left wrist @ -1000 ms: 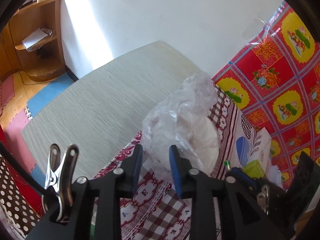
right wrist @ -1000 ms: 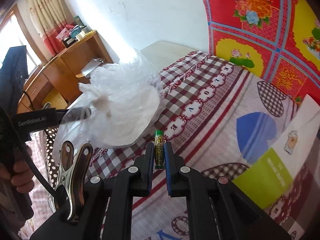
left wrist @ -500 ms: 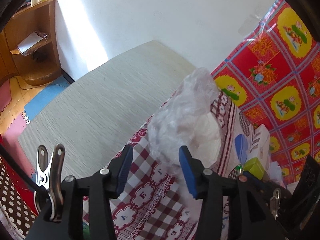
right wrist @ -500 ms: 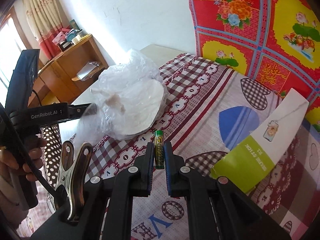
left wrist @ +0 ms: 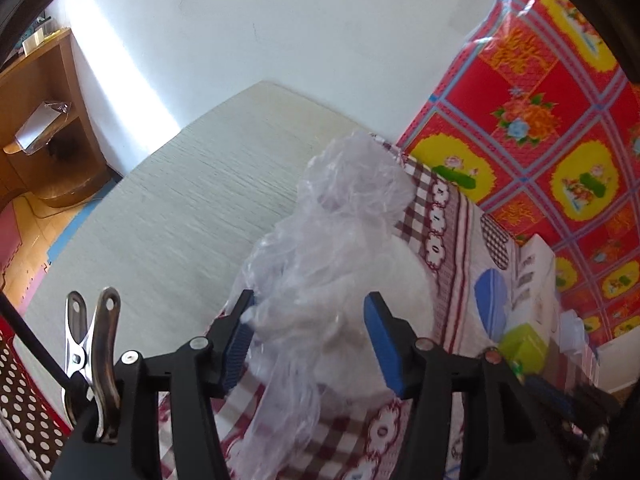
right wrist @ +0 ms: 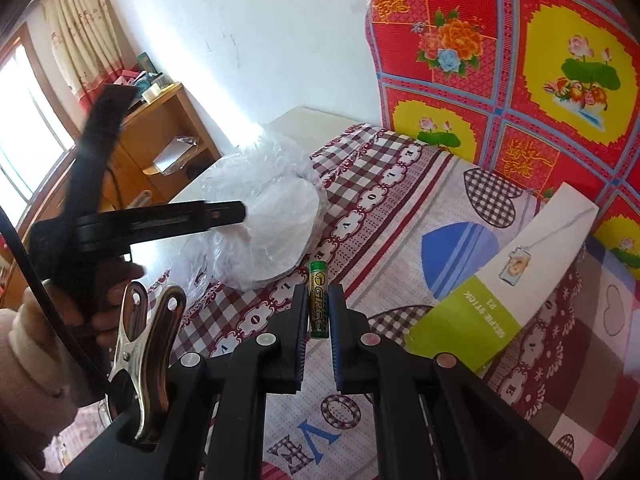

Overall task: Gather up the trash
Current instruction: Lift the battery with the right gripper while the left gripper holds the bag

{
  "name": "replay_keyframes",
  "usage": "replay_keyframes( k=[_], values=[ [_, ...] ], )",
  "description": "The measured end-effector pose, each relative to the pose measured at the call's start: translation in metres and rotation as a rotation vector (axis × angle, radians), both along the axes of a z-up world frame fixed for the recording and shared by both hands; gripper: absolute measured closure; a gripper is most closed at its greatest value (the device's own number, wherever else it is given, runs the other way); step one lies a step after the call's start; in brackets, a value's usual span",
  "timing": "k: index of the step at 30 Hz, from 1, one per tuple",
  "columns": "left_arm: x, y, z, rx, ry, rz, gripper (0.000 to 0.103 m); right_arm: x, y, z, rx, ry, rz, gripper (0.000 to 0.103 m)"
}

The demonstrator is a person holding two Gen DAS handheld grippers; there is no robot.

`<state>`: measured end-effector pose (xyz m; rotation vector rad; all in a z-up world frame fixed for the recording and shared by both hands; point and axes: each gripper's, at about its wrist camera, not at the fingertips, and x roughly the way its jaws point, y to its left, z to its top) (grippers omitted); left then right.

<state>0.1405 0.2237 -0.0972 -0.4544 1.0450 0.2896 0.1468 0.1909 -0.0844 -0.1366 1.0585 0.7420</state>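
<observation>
While the right tool point(right wrist: 318, 312) is clamped on a green cylindrical battery point(right wrist: 318, 300), the left tool point(left wrist: 308, 336), its blue pads spread apart, straddles a crumpled clear plastic bag point(left wrist: 340, 248) lying on the checked patchwork bedsheet point(right wrist: 400, 208).

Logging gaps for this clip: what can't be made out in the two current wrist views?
- Plastic bag contents: crinkled film hides all but a white mass, both views.
- Left gripper, open: fingertip contact with the bag is unclear, film covers it.
- Battery in the shut right gripper: lower end hidden by the fingers.
- White and green box: small print unreadable; left view mostly hides it.
</observation>
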Motion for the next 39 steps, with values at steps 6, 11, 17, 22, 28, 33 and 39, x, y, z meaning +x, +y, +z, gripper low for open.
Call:
replay_keyframes(
  k=[6,11,17,22,28,33,39],
  values=[
    [0.008,-0.001,-0.016,0.027,0.033,0.018,0.046,-0.003,-0.010,0.004,0.006,0.006,-0.027,0.092],
    [0.005,0.000,-0.019,0.041,0.019,0.042,0.067,-0.005,-0.016,0.005,0.019,0.014,-0.045,0.092],
    [-0.002,0.003,-0.007,0.052,0.005,0.050,0.077,-0.008,-0.025,0.009,0.034,0.015,-0.066,0.092],
    [-0.012,-0.003,0.015,0.060,-0.044,0.047,0.079,-0.013,-0.041,0.019,0.056,0.001,-0.098,0.092],
    [-0.021,-0.019,0.049,0.093,-0.101,0.007,0.080,-0.024,-0.061,0.031,0.078,-0.016,-0.133,0.092],
    [-0.022,-0.042,0.077,0.105,-0.137,-0.039,0.080,-0.034,-0.082,0.039,0.099,-0.028,-0.169,0.092],
    [-0.033,-0.089,0.106,0.124,-0.171,-0.090,0.080,-0.047,-0.111,0.046,0.128,-0.032,-0.223,0.092]
  ],
)
